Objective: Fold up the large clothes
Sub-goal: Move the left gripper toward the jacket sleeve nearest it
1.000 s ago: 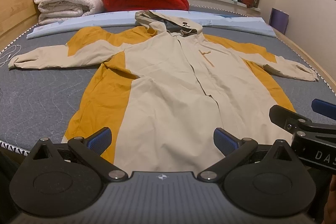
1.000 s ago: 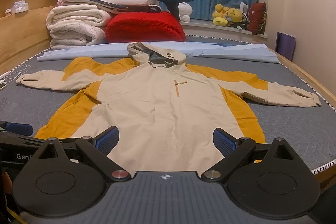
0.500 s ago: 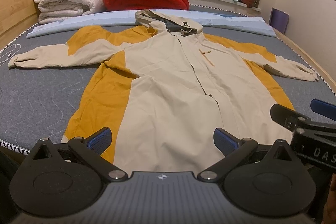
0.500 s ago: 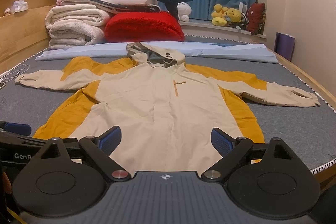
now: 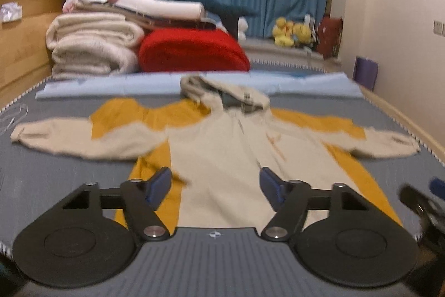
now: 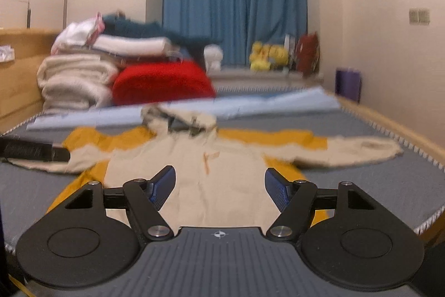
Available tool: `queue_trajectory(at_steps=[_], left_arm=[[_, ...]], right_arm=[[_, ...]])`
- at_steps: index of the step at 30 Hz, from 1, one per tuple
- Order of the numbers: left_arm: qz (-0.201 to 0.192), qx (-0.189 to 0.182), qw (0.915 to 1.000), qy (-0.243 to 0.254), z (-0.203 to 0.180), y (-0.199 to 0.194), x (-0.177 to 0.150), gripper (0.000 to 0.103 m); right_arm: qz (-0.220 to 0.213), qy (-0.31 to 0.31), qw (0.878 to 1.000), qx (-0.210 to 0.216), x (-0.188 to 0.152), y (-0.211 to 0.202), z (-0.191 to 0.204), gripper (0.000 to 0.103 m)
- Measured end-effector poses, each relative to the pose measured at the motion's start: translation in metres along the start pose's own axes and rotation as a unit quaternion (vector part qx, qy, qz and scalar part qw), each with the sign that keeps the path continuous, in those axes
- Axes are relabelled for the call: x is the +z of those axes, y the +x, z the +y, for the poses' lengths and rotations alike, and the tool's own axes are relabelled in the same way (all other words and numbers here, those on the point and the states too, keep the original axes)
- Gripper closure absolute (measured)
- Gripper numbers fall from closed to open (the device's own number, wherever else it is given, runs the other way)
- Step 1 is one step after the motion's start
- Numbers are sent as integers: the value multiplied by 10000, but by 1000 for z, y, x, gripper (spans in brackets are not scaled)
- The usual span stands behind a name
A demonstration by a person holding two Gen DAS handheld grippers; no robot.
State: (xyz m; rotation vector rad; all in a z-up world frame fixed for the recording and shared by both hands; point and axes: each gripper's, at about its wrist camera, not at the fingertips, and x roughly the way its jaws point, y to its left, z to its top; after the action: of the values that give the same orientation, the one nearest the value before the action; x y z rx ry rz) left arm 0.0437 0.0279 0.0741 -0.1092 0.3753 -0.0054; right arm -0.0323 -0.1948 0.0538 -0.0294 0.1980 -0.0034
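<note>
A: Jacket — a large beige hooded one with mustard-yellow panels [image 5: 222,157] — lies flat, front up, on the grey quilted mattress [image 5: 55,171], straight ahead of both tools. Its long axis runs from the near hem to the far hood; the sleeves stretch out left and right.

B: Which tool is nearer which sleeve?

A: The left gripper [image 5: 215,185] looks along the left half of the body, so the left sleeve is its side. The right gripper [image 6: 219,184] faces the chest and has the right sleeve on its side. Both are spread wide and hold nothing; the blue pads [image 6: 164,185] hang above the cloth near the hem.

B: Anything unclear?

A: Both views are blurred, so I can't tell how the cuffs lie. The near hem is hidden behind the gripper bodies. The right tool shows cut off at the right edge of the left view, and the left one likewise at the left edge of the right view.
</note>
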Motion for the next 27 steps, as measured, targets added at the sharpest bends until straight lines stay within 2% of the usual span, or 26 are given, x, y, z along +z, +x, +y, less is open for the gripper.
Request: queue_trajectory(at_steps=[4,9,12,17,21,23,25,27], left_arm=[[-242,0,9996,159,3,35,41,32],[-416,-168,9989,161,27,103,79,28],[-421,-221,9989,50,49,150,89,24],[-53,-160,9993,-340,86,225,73,24],[729,147,9931,-907,121,279,34,28],[1089,328,9893,-914,134,302,26,33],[1211,487,9877,-863,148,317,17,37],[1339,765,9851,-758,163,328,15,44]], right_arm=[[-159,-239,9995,-151,6,6,3,30],[-40,-441,9990,-69,27,21,3,30],[43,-528,9985,129,45,39,7,30],[-67,-761,9960,471,83,89,25,30],[-162,-754,9936,821,110,136,46,30],[-218,-767,9913,1048,122,163,59,39],[-246,-751,9881,1321,131,189,71,62],[-250,-654,9856,1541,136,212,80,75]])
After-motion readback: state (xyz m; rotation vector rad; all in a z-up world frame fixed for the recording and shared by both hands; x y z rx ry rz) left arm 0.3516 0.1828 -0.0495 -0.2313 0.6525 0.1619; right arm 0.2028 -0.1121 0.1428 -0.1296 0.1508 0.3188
